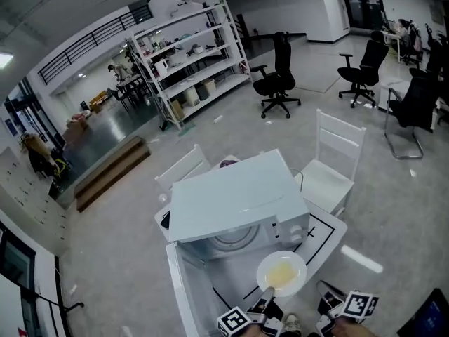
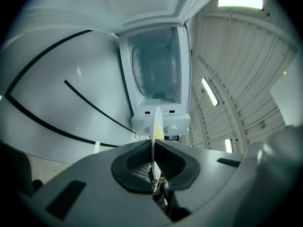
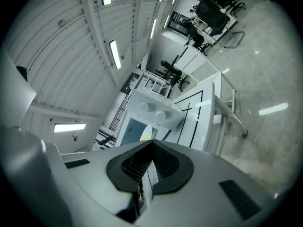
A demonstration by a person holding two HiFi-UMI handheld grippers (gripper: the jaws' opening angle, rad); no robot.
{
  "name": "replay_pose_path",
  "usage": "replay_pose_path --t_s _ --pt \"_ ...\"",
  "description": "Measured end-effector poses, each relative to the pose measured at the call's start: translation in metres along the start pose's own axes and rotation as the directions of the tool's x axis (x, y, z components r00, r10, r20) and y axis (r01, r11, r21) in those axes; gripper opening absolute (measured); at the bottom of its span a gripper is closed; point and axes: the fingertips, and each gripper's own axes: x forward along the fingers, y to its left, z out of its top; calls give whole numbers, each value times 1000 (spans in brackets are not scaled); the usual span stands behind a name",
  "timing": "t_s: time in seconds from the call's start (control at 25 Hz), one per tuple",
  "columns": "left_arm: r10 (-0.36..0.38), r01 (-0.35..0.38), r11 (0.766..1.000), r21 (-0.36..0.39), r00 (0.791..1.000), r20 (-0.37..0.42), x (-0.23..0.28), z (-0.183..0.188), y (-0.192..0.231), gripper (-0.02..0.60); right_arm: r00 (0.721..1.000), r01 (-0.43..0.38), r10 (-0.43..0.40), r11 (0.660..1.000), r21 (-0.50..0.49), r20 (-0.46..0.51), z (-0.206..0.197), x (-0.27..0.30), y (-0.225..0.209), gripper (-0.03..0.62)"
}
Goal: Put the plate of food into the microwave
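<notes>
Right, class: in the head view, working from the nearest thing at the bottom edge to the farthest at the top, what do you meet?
left gripper → plate of food → microwave → white chair behind the microwave → shelving rack

My head view looks steeply down from well above onto the top of the microwave (image 1: 235, 202) and the bench (image 1: 328, 232). The left gripper view, rolled sideways, faces close into its open cavity. The right gripper view, also rolled, sees its knob end from farther right. All 3 share it.
</notes>
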Motion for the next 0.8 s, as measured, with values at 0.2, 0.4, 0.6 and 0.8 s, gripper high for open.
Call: replay_pose_path --t_s 0.2,0.4,0.6,0.8 --pt "-7 7 1000 5 997 70 6 29 -5 17 998 -40 39 999 -22 -58 5 38 12 -2" --pt "-11 13 1000 -12 986 167 2 54 -9 17 988 -77 70 996 -39 -140 3 67 24 -2" --pt "-3 10 1000 -29 967 255 2 70 -2 17 972 -85 71 995 -53 -224 4 92 24 -1" --pt "7 9 999 -46 939 344 -1 87 -7 17 942 -146 117 987 -68 -313 7 117 39 -2"
